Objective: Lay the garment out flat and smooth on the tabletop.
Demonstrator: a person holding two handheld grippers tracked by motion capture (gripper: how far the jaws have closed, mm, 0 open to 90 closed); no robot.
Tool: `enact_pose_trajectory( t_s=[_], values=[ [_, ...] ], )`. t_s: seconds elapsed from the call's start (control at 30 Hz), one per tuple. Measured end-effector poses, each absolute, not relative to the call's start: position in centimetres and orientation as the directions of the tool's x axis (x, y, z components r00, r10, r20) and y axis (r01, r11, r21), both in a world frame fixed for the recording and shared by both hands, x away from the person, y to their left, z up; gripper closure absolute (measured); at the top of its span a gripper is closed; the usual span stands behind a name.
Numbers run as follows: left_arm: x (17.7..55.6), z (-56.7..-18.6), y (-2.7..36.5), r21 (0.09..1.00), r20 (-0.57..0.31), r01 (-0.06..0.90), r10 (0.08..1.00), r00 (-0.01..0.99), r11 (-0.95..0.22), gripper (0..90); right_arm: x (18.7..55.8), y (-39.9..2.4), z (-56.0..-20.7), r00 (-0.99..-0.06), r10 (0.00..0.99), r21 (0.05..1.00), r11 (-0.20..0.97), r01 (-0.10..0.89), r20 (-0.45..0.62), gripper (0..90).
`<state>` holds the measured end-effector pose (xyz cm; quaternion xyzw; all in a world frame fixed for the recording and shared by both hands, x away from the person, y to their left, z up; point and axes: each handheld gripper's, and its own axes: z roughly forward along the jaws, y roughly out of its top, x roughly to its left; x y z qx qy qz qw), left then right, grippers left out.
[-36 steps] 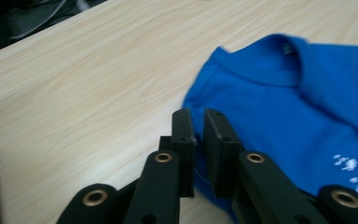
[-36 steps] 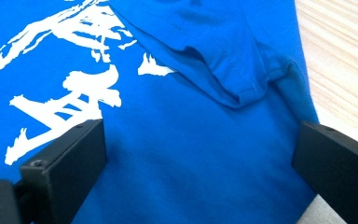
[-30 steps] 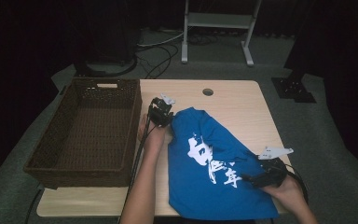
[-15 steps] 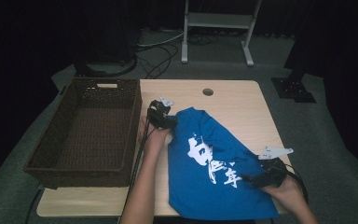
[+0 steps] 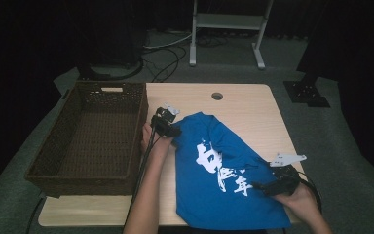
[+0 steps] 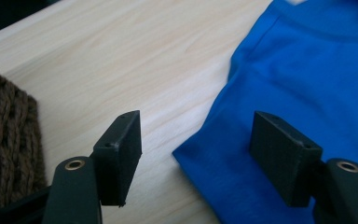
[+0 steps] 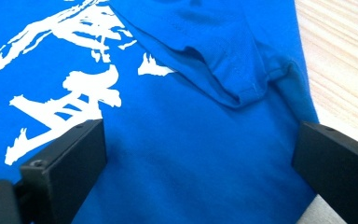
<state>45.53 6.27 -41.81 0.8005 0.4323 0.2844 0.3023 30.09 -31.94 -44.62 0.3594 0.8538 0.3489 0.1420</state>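
Note:
A blue T-shirt [image 5: 214, 204] with white lettering lies spread on the wooden table [image 5: 243, 107]. My left gripper [image 5: 173, 130] is at the shirt's upper left corner, beside the basket. In the left gripper view its jaws have just been opening. My left gripper [image 6: 198, 135] stands open, and the shirt's edge [image 6: 307, 70] lies loose on the table [image 6: 121, 56] between the jaws. My right gripper [image 5: 260, 186] rests at the shirt's right edge near the front. In the right gripper view my right gripper [image 7: 196, 140] is open over flat cloth and a folded sleeve [image 7: 214, 42].
A large brown wicker basket [image 5: 107, 85] stands on the table's left side, close to my left gripper, and its wall [image 6: 4, 140] appears in the left gripper view. A round cable hole [image 5: 217, 96] is at the table's far edge. Bare wood [image 7: 345, 60] runs right of the shirt.
The left gripper has shifted slightly towards the person at the shirt's upper left corner. The right gripper and the shirt's lower part have stayed put.

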Motion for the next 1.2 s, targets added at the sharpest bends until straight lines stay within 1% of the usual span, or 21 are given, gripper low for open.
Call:
enact_pose_trajectory(
  t_s=[0.07, 0.2, 0.27, 0.33, 0.37, 0.43, 0.47, 0.53, 0.6, 0.7, 0.87, 1.1, 1.2],
  values=[
    [45.2, -41.2, 6.2, 0.757, 0.175, 0.495, 0.861, 0.477, -0.427, 32.7, 30.1, -31.9, -44.6, -0.701, 0.713, 0.698, 0.498, 0.515, 0.008, 2.5],
    [44.5, -39.8, 6.2, 0.811, 0.062, 0.466, 0.845, 0.532, -0.353, 28.9, 30.1, -31.9, -44.6, -0.7, 0.714, 0.698, 0.496, 0.516, 0.01, 2.5],
    [44.1, -39.4, 6.0, 0.823, 0.024, 0.458, 0.826, 0.563, -0.336, 24.7, 30.1, -31.9, -44.6, -0.701, 0.713, 0.698, 0.498, 0.515, 0.008, 2.5],
    [43.8, -39.2, 5.9, 0.82, -0.006, 0.466, 0.807, 0.59, -0.334, 18.8, 30.1, -31.9, -44.6, -0.7, 0.714, 0.698, 0.496, 0.516, 0.01, 2.5],
    [43.8, -39.3, 5.8, 0.817, -0.023, 0.47, 0.796, 0.605, -0.333, 18.0, 30.1, -31.9, -44.6, -0.701, 0.713, 0.698, 0.498, 0.515, 0.008, 2.5],
    [43.7, -39.4, 5.6, 0.808, -0.058, 0.484, 0.773, 0.632, -0.336, 10.7, 30.1, -31.9, -44.6, -0.7, 0.714, 0.698, 0.496, 0.516, 0.01, 2.5],
    [43.5, -39.6, 5.4, 0.807, -0.069, 0.485, 0.761, 0.644, -0.337, 9.5, 30.1, -31.9, -44.6, -0.7, 0.714, 0.698, 0.496, 0.516, 0.01, 2.5],
    [43.2, -39.9, 5.0, 0.803, -0.059, 0.479, 0.751, 0.658, -0.356, 4.2, 30.1, -31.9, -44.6, -0.701, 0.713, 0.698, 0.498, 0.515, 0.009, 2.5],
    [42.8, -40.2, 4.7, 0.804, -0.063, 0.473, 0.74, 0.67, -0.36, 2.1, 30.1, -31.9, -44.6, -0.701, 0.713, 0.698, 0.498, 0.515, 0.009, 2.6],
    [42.3, -40.7, 4.3, 0.8, -0.088, 0.476, 0.715, 0.694, -0.364, 1.7, 30.1, -31.9, -44.6, -0.701, 0.713, 0.698, 0.497, 0.515, 0.009, 2.5],
    [41.2, -41.6, 3.4, 0.78, -0.085, 0.477, 0.686, 0.722, -0.405, 1.6, 30.1, -31.9, -44.6, -0.7, 0.714, 0.698, 0.496, 0.516, 0.01, 2.5],
    [40.2, -43.1, 3.1, 0.757, -0.067, 0.471, 0.664, 0.744, -0.452, 1.5, 30.1, -31.9, -44.6, -0.7, 0.714, 0.698, 0.497, 0.515, 0.009, 2.5],
    [39.6, -43.4, 2.8, 0.753, -0.029, 0.445, 0.651, 0.758, -0.484, 1.5, 30.1, -31.9, -44.6, -0.7, 0.714, 0.698, 0.497, 0.515, 0.009, 2.5]
  ],
)
